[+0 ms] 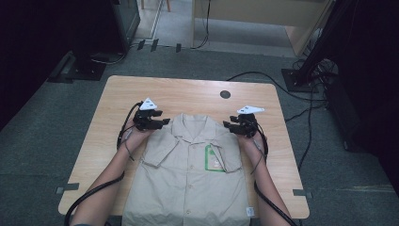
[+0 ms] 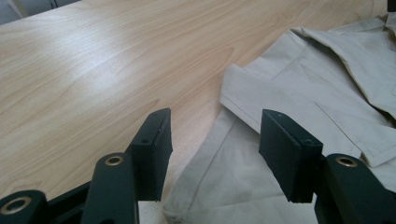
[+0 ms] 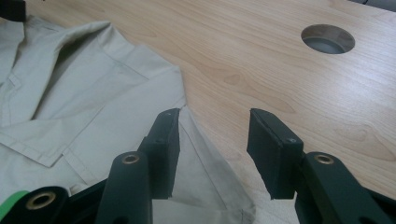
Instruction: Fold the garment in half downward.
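Note:
A beige short-sleeved shirt (image 1: 188,174) lies flat and buttoned on the wooden table (image 1: 117,94), collar toward the far side, sleeves folded in, with a green tag (image 1: 214,158) on its chest pocket. My left gripper (image 1: 162,122) hovers at the shirt's left shoulder, open; in the left gripper view (image 2: 215,140) its jaws straddle the edge of the shirt (image 2: 299,84). My right gripper (image 1: 227,125) is at the right shoulder, open; in the right gripper view (image 3: 212,135) its jaws span the edge of the shirt (image 3: 84,93) and bare wood.
A round cable hole (image 1: 225,94) sits in the table's far right part, also visible as a hole (image 3: 328,38) in the right gripper view. Black cables trail from both grippers over the table's near edge. Grey carpet, cables and stands surround the table.

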